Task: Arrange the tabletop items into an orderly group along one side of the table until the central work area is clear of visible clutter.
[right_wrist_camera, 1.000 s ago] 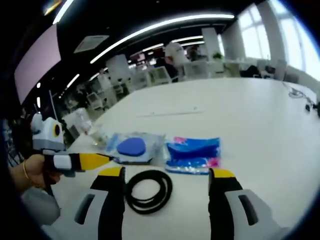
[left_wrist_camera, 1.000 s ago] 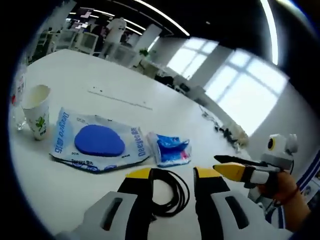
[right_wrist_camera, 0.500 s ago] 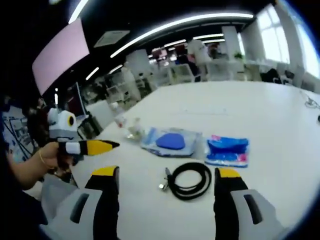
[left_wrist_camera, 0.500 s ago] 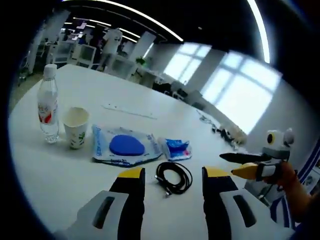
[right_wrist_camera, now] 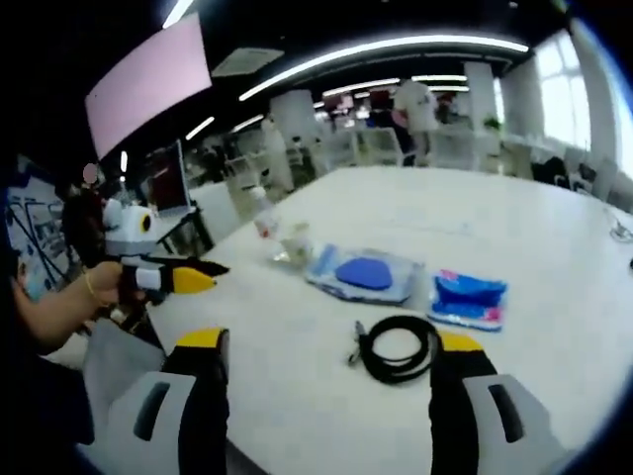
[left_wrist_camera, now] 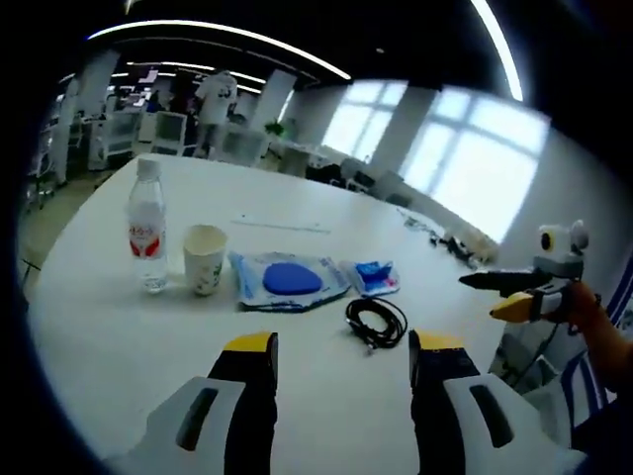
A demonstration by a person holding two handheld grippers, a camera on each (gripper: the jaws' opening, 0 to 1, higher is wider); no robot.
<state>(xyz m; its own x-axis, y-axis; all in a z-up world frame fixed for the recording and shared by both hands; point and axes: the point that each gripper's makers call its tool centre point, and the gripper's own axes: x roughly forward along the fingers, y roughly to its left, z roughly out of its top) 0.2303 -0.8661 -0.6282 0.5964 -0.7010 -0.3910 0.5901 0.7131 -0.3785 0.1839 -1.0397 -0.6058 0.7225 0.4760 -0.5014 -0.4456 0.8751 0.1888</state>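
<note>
Across the middle of the left gripper view, a row sits on the white table — a water bottle at the left, a paper cup just beside it, a clear packet with a blue pad, a small blue pouch, and a coiled black cable nearest the camera. At the bottom, the left gripper has its jaws spread, holding nothing. Bottom of the right gripper view, the right gripper likewise stands wide apart and empty — the cable lies just beyond it.
</note>
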